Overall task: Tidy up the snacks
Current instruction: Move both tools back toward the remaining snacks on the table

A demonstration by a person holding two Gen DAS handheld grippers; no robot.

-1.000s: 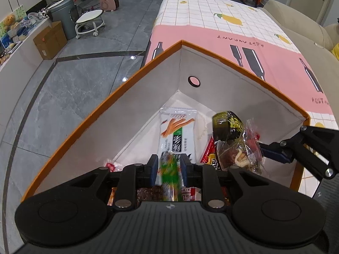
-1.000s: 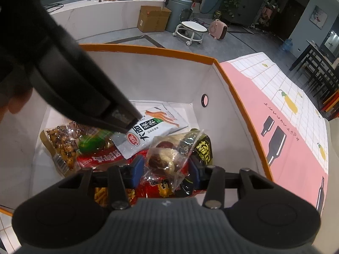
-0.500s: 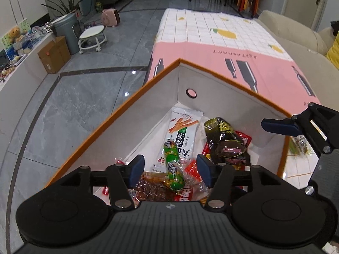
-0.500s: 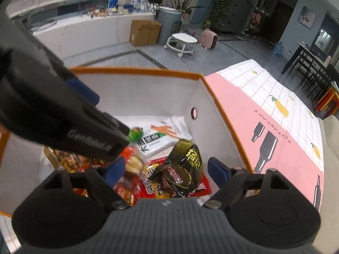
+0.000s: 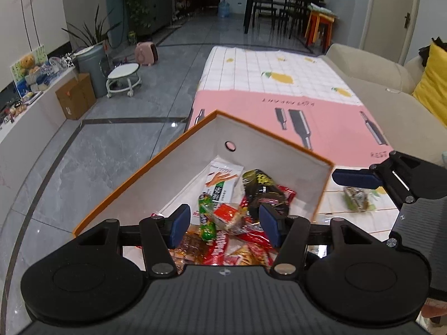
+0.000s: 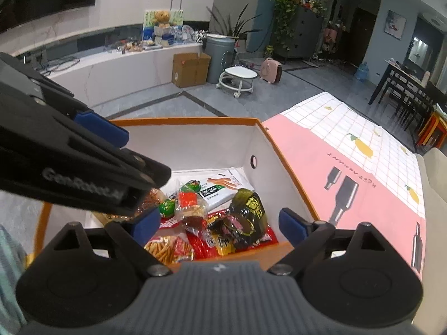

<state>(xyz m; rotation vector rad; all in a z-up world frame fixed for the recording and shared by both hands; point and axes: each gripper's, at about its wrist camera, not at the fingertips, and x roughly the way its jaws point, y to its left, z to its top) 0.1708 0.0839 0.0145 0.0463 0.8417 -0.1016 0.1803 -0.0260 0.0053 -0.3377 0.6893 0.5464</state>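
the left hand-held gripper [image 5: 225, 224] hangs over the orange box [image 5: 145, 167] with its pads apart and nothing in them. the green sausage stick [image 5: 205, 217] lies just below it, long way pointing far. to the right, the right hand-held gripper [image 6: 219, 224] has just been opening and holds nothing. one snack pack [image 5: 356, 198] lies on the desk [image 5: 321, 117], right of the box and nearer that gripper.
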